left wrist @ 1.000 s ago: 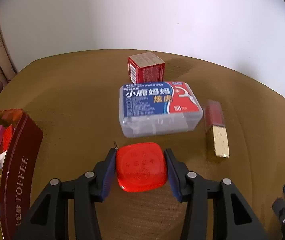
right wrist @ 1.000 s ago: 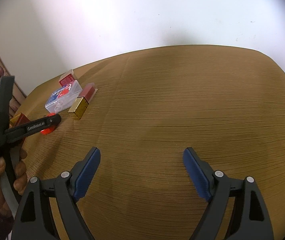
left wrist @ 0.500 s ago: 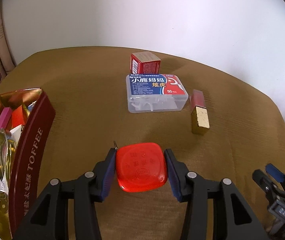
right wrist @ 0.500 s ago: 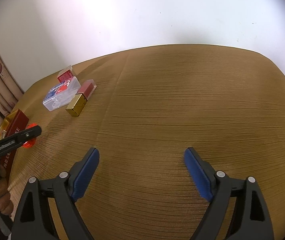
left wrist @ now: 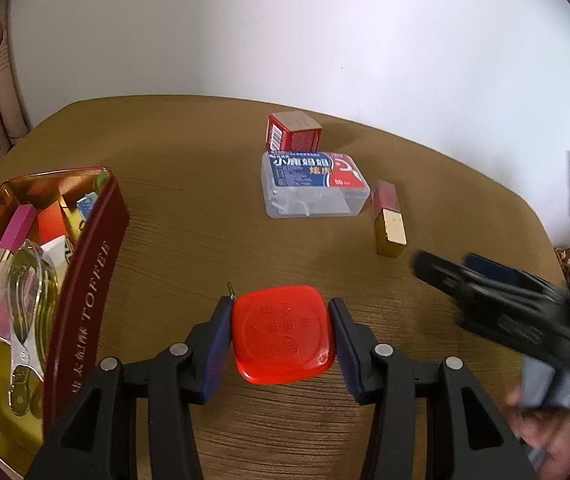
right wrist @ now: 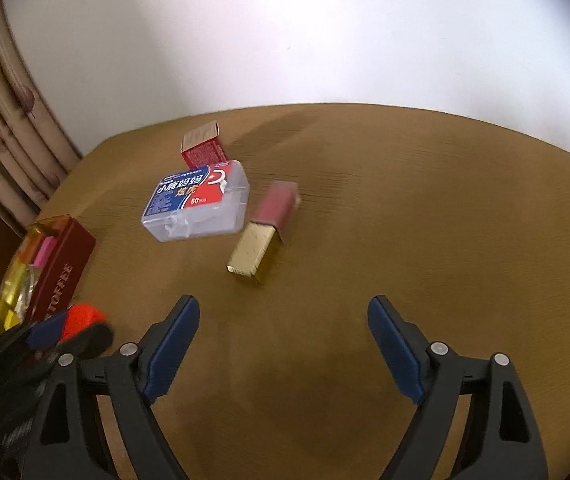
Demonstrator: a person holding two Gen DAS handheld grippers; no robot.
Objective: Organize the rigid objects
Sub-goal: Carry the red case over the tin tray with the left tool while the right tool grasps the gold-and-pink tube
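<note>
The red square case [left wrist: 283, 334] sits clamped between the blue pads of the left gripper [left wrist: 281, 336], lifted clear of the brown table [left wrist: 189, 240]. The toffee tin [left wrist: 93, 264] lies at about nine o'clock from it and already holds a jumble of small items, so some sorting looks done; this case seems bound there next. Three things remain out on the table at about twelve to one o'clock: the small red carton [left wrist: 293, 132], the floss-pick box [left wrist: 313, 184] just in front of it, and the gold-and-red lipstick [left wrist: 389, 220] beside that. The right gripper [right wrist: 285, 344] holds nothing, its jaws wide but closing slightly, with the lipstick at roughly twelve o'clock, apart from its pads; motion blur makes the gap hard to judge.
</note>
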